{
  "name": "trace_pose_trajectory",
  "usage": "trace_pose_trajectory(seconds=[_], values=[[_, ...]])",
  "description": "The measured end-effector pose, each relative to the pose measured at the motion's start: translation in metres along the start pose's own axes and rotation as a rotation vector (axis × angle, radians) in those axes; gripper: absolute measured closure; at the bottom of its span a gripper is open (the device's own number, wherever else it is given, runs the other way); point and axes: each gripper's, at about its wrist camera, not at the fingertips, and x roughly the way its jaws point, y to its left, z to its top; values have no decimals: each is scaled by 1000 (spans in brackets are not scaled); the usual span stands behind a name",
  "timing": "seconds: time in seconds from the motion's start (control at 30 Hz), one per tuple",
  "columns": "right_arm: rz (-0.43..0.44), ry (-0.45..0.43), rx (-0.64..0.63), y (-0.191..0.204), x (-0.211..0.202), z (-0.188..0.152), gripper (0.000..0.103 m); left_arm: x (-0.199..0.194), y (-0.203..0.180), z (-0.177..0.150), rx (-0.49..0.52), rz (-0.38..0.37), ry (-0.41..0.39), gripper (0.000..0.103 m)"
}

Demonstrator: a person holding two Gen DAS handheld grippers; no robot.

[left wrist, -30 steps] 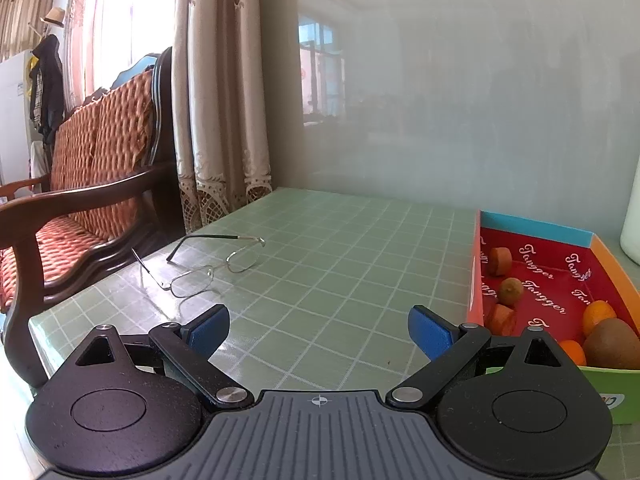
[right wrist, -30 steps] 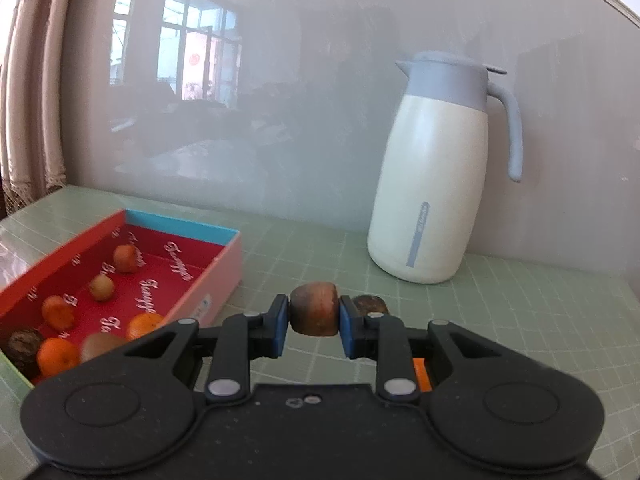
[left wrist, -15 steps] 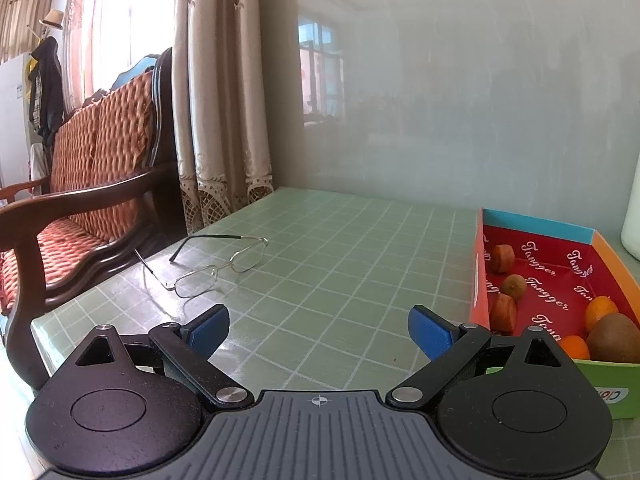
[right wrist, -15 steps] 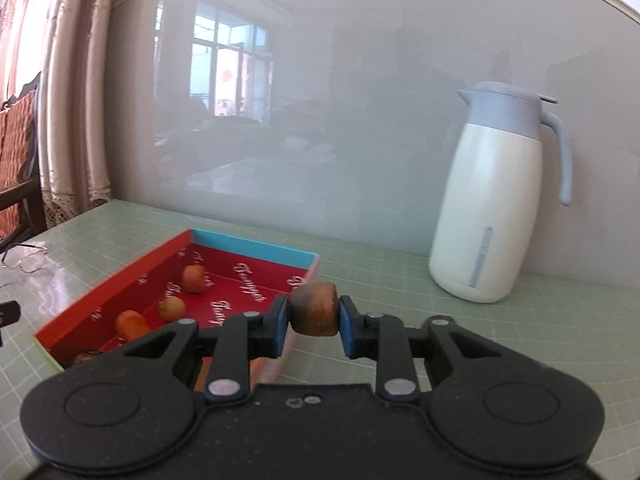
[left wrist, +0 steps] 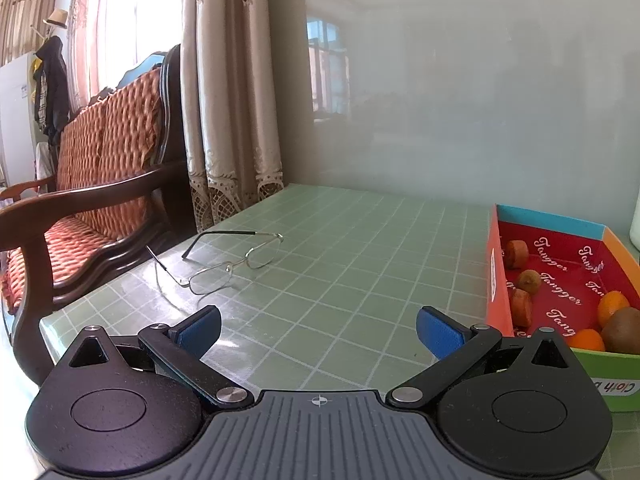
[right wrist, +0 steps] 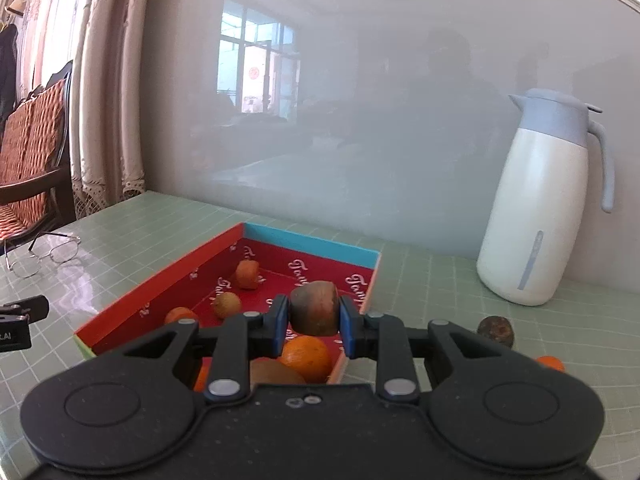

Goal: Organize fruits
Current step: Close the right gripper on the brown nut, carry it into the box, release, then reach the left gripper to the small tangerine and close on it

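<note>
My right gripper is shut on a brown fruit and holds it above the near right part of the red box. The box holds several small orange and brown fruits, among them an orange just under the gripper. A dark brown fruit and a small orange one lie on the table right of the box. My left gripper is open and empty over the table, left of the red box.
A white thermos jug stands at the back right by the wall. Wire-frame glasses lie near the table's left edge. A wooden sofa stands beyond that edge. The table has a green grid cover.
My right gripper has swung left with the brown fruit, from beside the box to above it. The left gripper has barely moved and stays open.
</note>
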Motion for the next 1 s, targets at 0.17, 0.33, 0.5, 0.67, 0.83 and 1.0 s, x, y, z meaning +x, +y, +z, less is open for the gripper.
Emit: trace_pose_trajectory(seconds=[0.17, 0.33, 0.5, 0.67, 0.83, 1.0], values=[[16, 1, -7, 8, 1, -1, 79, 0, 2, -1, 0, -1, 1, 0], [39, 10, -18, 18, 3, -3, 78, 0, 2, -1, 1, 1, 2, 0], [71, 20, -46, 31, 6, -5, 78, -1, 1, -1, 6, 0, 2, 0], [91, 31, -62, 41, 8, -7, 76, -1, -1, -1, 9, 0, 3, 0], [74, -12, -52, 37, 0, -4, 53, -2, -3, 1, 7, -4, -1, 0], [-6, -52, -8, 3, -11, 1, 53, -4, -10, 4, 6, -20, -13, 0]])
